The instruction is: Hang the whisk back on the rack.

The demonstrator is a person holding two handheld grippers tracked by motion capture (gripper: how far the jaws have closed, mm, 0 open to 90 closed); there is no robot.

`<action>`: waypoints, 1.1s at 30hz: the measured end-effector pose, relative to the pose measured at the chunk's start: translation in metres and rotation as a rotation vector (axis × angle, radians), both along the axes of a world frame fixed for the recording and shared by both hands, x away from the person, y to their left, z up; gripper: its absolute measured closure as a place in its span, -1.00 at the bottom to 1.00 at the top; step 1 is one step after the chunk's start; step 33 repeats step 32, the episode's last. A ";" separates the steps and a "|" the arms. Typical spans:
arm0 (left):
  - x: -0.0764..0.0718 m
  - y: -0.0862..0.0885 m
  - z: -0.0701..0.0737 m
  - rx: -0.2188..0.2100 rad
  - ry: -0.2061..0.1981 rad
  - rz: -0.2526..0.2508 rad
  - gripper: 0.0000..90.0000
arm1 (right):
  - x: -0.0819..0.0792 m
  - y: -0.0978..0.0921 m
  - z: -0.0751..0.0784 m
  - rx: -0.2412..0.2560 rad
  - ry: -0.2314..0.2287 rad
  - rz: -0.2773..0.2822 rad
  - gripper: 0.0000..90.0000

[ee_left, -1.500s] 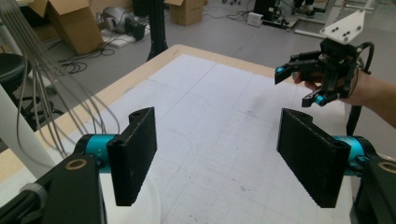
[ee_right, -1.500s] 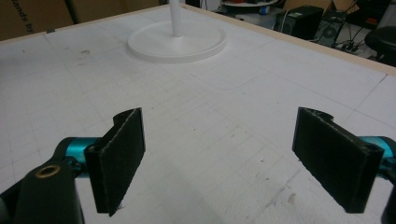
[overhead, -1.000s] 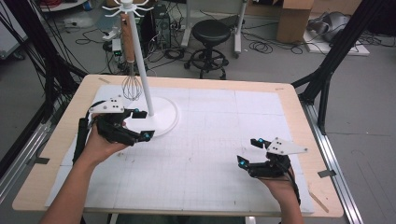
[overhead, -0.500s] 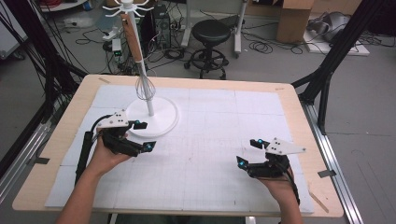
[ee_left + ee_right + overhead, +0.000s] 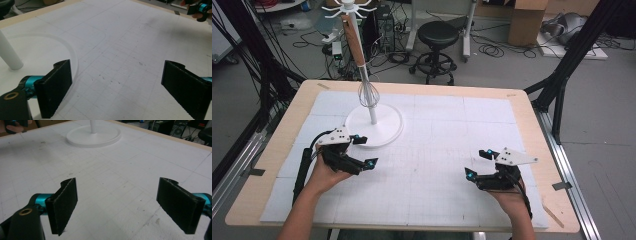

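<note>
The white gridded mat (image 5: 432,150) covers a wooden table (image 5: 532,130); no writing is readable. The whisk (image 5: 368,93) hangs on the stand (image 5: 373,122). The left gripper (image 5: 362,152) and right gripper (image 5: 476,165) are both open and empty.

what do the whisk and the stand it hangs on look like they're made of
The whisk: thin grey loops that look like metal wire, on a matte brown handle, probably wood. The stand: smooth, uniformly white pole and round base, likely plastic or painted metal; the look leaves that open.
</note>
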State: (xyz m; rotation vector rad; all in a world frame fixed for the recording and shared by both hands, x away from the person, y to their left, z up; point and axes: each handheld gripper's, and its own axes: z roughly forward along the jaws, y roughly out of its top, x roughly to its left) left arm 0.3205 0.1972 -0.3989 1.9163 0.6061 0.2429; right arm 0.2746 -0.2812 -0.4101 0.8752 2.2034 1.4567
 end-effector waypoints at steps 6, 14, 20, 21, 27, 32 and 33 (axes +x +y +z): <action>-0.001 -0.004 -0.004 0.019 0.011 -0.005 -0.79 | 0.000 0.002 0.000 -0.006 -0.001 0.000 -0.64; -0.003 -0.004 -0.002 0.015 0.002 -0.011 -0.79 | -0.001 0.003 0.000 -0.010 -0.001 0.003 -0.64; -0.002 -0.004 -0.002 0.018 0.005 -0.012 -0.79 | 0.000 0.003 -0.001 -0.011 0.006 0.002 -0.64; -0.002 -0.005 -0.003 0.023 0.007 -0.015 -0.79 | 0.000 0.004 -0.002 -0.015 0.008 0.002 -0.64; -0.001 -0.005 -0.004 0.029 0.010 -0.016 -0.79 | 0.000 0.002 -0.002 -0.012 0.005 0.000 -0.64; -0.002 -0.006 -0.004 0.029 0.006 -0.015 -0.79 | 0.000 0.002 -0.002 -0.014 0.007 0.001 -0.64; -0.002 -0.006 -0.004 0.029 0.006 -0.015 -0.79 | 0.000 0.002 -0.002 -0.014 0.007 0.001 -0.64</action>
